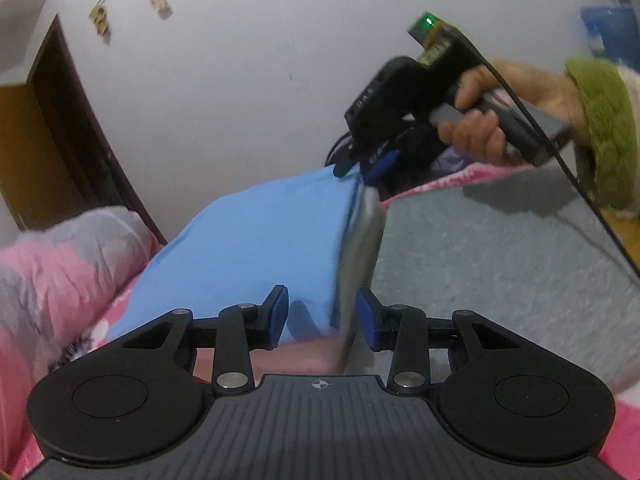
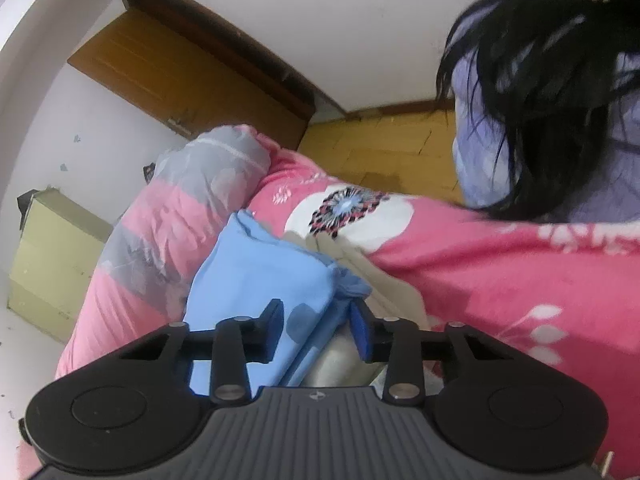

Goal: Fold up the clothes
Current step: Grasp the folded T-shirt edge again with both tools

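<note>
on a bed, a rolled pink-and-grey quilt (image 1: 60, 264) lies at far left, just beside a light blue garment (image 1: 256, 240) draped over a grey board (image 1: 362, 248). the left gripper (image 1: 322, 316) straddles the near edge, jaws partly open, pads not clearly pressing. the right gripper (image 1: 356, 168) meets the far corner; its grip cannot be told. a clean fold likely needs both ends carried evenly. the grey mat (image 1: 500, 264) at right offers open room; the quilt crowds the left.
</note>
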### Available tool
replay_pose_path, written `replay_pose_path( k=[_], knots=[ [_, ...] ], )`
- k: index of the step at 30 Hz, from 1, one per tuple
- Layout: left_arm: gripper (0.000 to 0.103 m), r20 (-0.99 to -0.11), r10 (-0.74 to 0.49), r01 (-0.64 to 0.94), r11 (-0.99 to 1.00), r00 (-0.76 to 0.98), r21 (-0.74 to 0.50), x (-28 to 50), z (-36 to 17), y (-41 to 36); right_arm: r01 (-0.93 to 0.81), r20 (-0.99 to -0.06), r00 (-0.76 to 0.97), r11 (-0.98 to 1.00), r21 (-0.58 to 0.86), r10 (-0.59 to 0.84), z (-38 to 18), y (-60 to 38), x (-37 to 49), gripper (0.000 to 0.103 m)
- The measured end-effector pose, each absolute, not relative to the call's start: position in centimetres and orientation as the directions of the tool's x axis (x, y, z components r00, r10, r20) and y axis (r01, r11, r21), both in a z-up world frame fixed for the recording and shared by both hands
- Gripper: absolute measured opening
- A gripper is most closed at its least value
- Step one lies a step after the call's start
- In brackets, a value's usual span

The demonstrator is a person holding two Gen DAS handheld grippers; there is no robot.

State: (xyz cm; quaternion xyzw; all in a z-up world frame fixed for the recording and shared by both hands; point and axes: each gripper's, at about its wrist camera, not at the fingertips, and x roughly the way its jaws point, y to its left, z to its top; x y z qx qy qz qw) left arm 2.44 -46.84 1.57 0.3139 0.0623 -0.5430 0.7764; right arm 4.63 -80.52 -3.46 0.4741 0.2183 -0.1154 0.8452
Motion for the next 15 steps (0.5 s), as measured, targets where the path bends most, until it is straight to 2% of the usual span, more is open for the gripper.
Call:
replay_pose_path(
  k=[5,6,7,10,15],
  knots=[
    [0.029,-0.399,-0.814,0.853,0.21,0.423,0.477,2.0,0.9,-47.2,0.399,-0.468,0.883,0.507,0.764,0.01,-3.7,-80.9,4.8,0.022],
    [0.025,-0.394,-0.814,0.852,0.214,0.426,0.477,2.1,0.8,-47.3,0.397,-0.468,0.884,0.511,0.762,0.01,-3.8,-80.9,4.9,0.02],
    [0.016,-0.39,-0.815,0.851,0.218,0.428,0.478,2.1,0.7,-47.3,0.394,-0.465,0.885,0.514,0.762,0.011,-3.8,-80.8,5.0,0.018],
    [0.003,-0.379,-0.818,0.85,0.231,0.433,0.474,2.4,0.6,-47.3,0.372,-0.44,0.898,0.521,0.769,0.007,-3.8,-80.7,4.9,0.006],
    [0.0,-0.356,-0.838,0.872,0.252,0.414,0.42,2.8,1.6,-46.0,0.341,-0.384,0.923,0.53,0.777,-0.031,-2.8,-79.8,3.2,0.002]
  ],
)
